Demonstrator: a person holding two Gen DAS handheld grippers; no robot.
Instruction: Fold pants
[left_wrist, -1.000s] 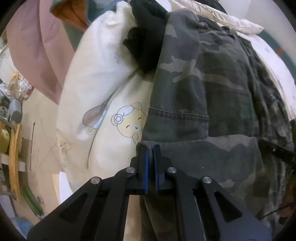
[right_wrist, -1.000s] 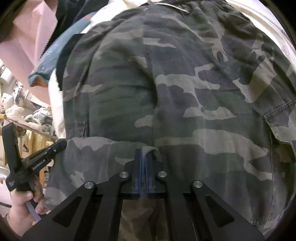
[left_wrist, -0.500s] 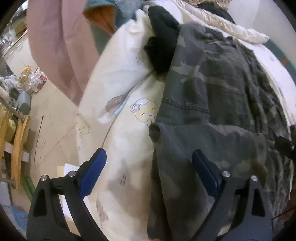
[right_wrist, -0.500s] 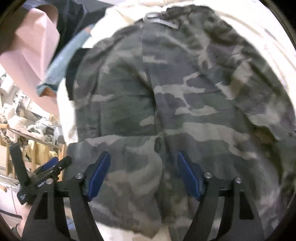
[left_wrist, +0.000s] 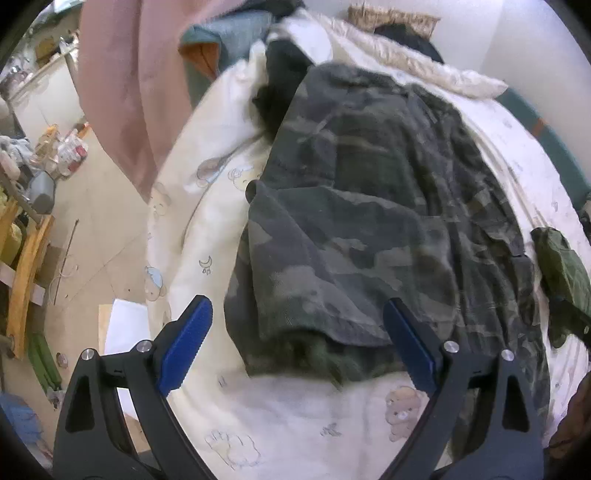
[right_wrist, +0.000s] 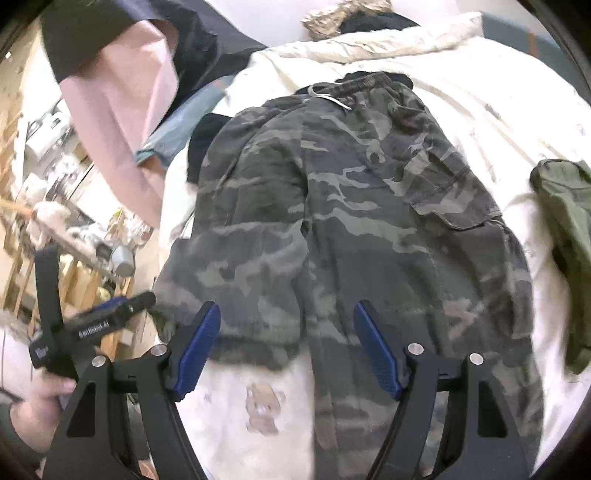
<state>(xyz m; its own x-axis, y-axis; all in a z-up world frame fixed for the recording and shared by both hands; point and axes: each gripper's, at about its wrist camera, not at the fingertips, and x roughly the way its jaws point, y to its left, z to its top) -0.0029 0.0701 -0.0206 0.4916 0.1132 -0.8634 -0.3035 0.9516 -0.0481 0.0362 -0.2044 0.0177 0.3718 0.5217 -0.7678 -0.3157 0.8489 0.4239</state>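
Camouflage pants (left_wrist: 369, 229) lie on a white bear-print bed cover (left_wrist: 295, 417), with one part folded over the rest so a doubled edge faces me. My left gripper (left_wrist: 297, 310) hangs open above that near edge, its blue pads apart and touching nothing. In the right wrist view the pants (right_wrist: 351, 206) stretch away to a drawstring waistband (right_wrist: 354, 83) at the far end. My right gripper (right_wrist: 287, 310) is open above the folded edge, with nothing held. At the lower left of that view a hand (right_wrist: 48, 402) holds the left gripper (right_wrist: 110, 314).
An olive green garment (right_wrist: 565, 229) lies on the bed to the right of the pants. A pink cloth (left_wrist: 118, 92) hangs at the upper left, and a black garment (left_wrist: 280, 74) lies beside the pants' far end. The cluttered floor and a wooden rack (left_wrist: 26, 266) are on the left.
Both grippers were shut on the pants' folded edge. They have let go, opened wide, and drawn back and upward. The folded layer stays where it was laid.
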